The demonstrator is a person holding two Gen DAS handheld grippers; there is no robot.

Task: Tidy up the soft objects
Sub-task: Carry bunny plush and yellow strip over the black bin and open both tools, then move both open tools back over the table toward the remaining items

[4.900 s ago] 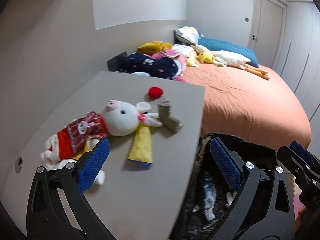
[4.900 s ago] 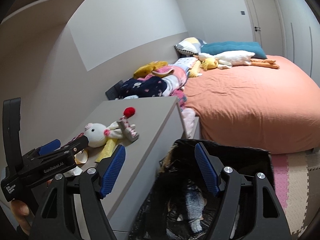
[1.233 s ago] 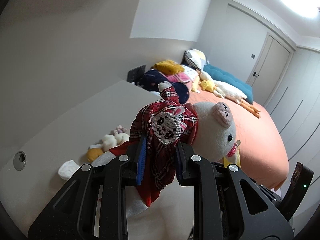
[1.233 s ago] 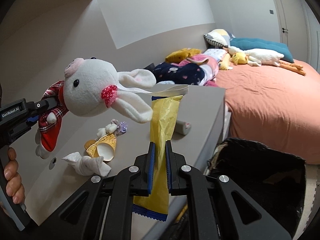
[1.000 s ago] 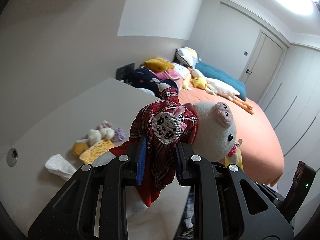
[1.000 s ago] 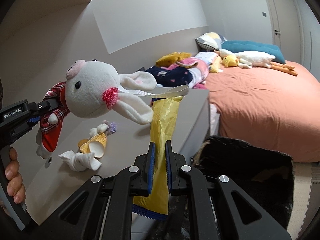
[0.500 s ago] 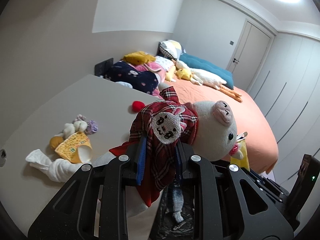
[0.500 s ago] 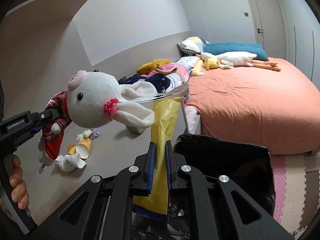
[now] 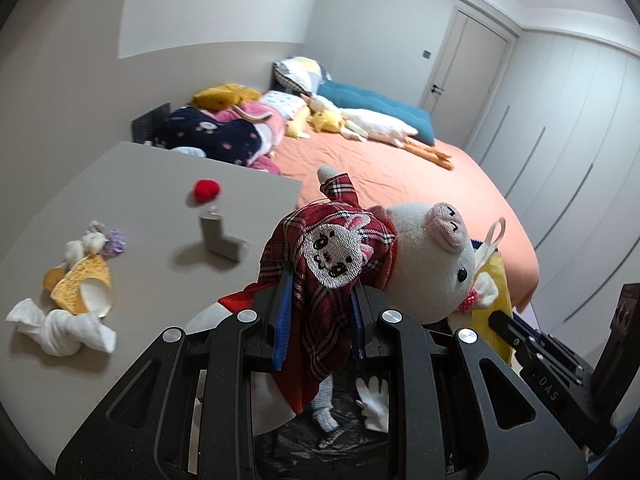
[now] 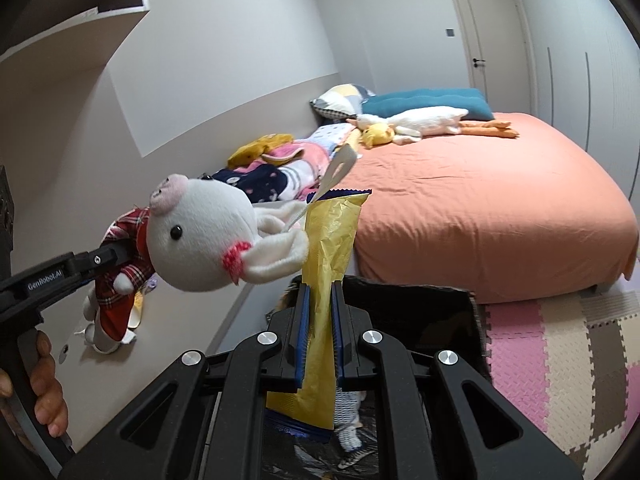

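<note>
A white plush bunny (image 9: pixel 432 264) in a red plaid dress hangs in the air, and my left gripper (image 9: pixel 318 320) is shut on the dress. A yellow foil packet (image 10: pixel 328 248) is tied to the bunny (image 10: pixel 200 236) by a white ribbon, with my right gripper (image 10: pixel 318 332) shut on it. Both are held over an open black bin (image 10: pixel 424 308) beside the desk. The left gripper (image 10: pixel 96 260) shows at the left of the right wrist view, with a hand on its handle. Inside the bin lie a striped soft toy (image 9: pixel 326 404) and a white glove (image 9: pixel 374 402).
On the grey desk (image 9: pixel 140 184) lie a red pom-pom (image 9: pixel 206 190), a grey L-shaped piece (image 9: pixel 220 238), a yellow cone toy (image 9: pixel 80 280) and a knotted white cloth (image 9: pixel 60 326). An orange bed (image 10: pixel 480 200) with plush toys stands behind. Foam mats (image 10: pixel 560 340) cover the floor.
Both grippers, open earlier, have shut on the bunny and its packet. They lifted them off the desk and carried them right, over the black bin.
</note>
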